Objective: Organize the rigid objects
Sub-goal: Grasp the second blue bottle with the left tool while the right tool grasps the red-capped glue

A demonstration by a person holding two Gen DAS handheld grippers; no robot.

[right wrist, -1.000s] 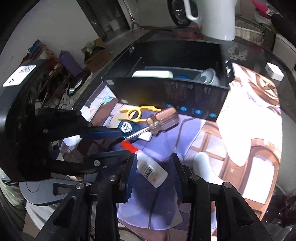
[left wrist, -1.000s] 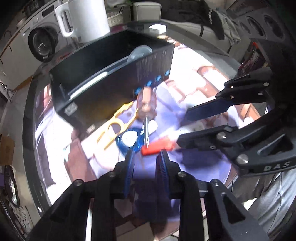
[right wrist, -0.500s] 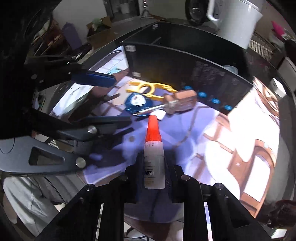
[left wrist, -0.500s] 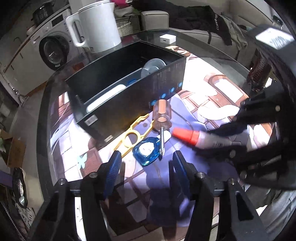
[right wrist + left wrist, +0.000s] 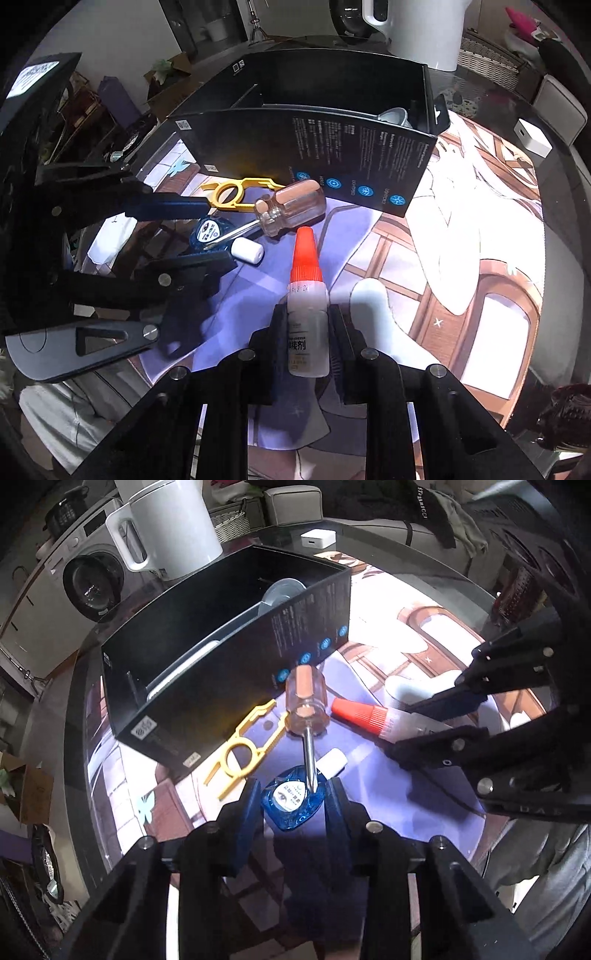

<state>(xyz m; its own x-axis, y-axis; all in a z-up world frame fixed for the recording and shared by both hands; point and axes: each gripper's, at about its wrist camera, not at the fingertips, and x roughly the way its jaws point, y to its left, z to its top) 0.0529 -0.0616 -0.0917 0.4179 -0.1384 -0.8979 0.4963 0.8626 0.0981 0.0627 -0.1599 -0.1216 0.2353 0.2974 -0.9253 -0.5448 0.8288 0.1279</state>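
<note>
Change, left gripper point(image 5: 291, 805): a second earlier its jaws stood narrow near the red cap; half a second earlier they were spread wide above the blue case; now they flanked the blue case point(image 5: 291, 803), spread, no contact certain.
Change, right gripper point(image 5: 308, 332): a second earlier the glue bottle lay on the mat between its open jaws; since half a second ago it was lifted and pinched.
Right jaws: pressed on the sides of the glue bottle point(image 5: 307, 314), cap pointing to 12 o'clock in the right wrist view.
Glue bottle, look: translucent white body, ribbed red-orange conical cap; printed label, Chinese characters partly legible ("接剂"), small text above unreadable.
Glue bottle, place: held over the printed mat point(image 5: 461, 258), at 3 o'clock of the screwdriver in the left wrist view.
Screwdriver point(image 5: 304, 705): stubby, clear amber handle, metal shaft; tip rested on the blue case.
Blue case, look: translucent blue, white label with tiny unreadable print.
Yellow tool point(image 5: 242, 753): flat plastic with ring, lying against the black box point(image 5: 207, 686) at 10 o'clock of the blue case.
White cap piece point(image 5: 247, 250): small cylinder just beside the blue case.
Black box, writing: blue round icons and fine white print, unreadable; QR-style sticker at corner.
White kettle point(image 5: 166, 528): behind the box, 12 o'clock.
</note>
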